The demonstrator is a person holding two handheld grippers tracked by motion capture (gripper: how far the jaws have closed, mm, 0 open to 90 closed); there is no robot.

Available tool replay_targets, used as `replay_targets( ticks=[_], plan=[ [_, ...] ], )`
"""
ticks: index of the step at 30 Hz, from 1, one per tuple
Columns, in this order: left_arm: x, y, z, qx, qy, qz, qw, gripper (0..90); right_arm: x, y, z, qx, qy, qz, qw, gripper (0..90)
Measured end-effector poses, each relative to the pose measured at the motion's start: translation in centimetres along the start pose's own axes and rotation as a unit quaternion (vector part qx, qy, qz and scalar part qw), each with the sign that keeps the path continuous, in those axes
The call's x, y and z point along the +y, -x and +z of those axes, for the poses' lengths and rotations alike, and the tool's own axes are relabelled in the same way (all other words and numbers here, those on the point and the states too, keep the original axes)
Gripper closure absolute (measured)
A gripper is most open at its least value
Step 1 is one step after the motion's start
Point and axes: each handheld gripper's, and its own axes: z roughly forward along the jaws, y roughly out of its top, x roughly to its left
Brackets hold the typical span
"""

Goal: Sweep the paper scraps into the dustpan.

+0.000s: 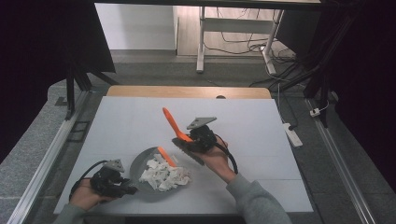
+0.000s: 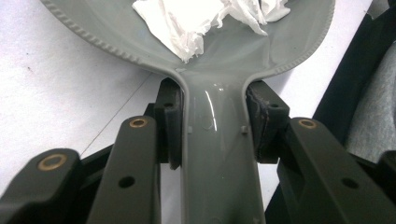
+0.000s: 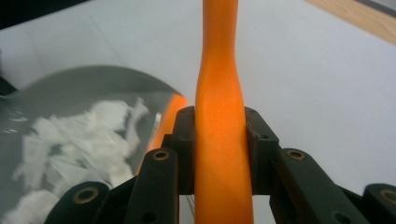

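The jaws of the left gripper are pinching the grey handle of the dustpan, one pad on each side of it, just behind the place where the handle widens into the pan. Straight ahead of these jaws the pan opens out, with a ridged rim on its left edge, and the crumpled white paper lies inside it, a little beyond the jaws. Under the pan and on both sides of the jaws is the white counter.

The jaws of the right gripper are pressed on the orange handle of the brush, which runs up between them and on past the tips toward the far counter. To the left of these jaws and lower, the dustpan lies with the paper in it, and an orange part shows at the pan's near edge, just beside the left jaw.

In the high view, the left gripper is at the left of the dustpan, low at the counter's near edge. The right gripper is just to the right of the pan, held above the counter, and the brush handle rises from it, tilted up and away. The paper lies between the two grippers, closer to the right one.
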Motion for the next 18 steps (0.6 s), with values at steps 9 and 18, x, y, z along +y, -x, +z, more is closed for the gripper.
replay_targets(
  ticks=[9, 18],
  plan=[
    [0.0, 0.2, 0.0, 0.002, -0.002, -0.001, 1.0000, 61.5, -2.7, 1.4, -1.3, -0.018, 0.002, 0.040, 0.9990, 70.2],
    [0.1, 0.5, 0.0, 0.003, -0.002, 0.001, 1.0000, 61.5, -2.9, 0.0, 0.0, -0.016, -0.031, 0.031, 0.9989, 70.3]
  ],
)
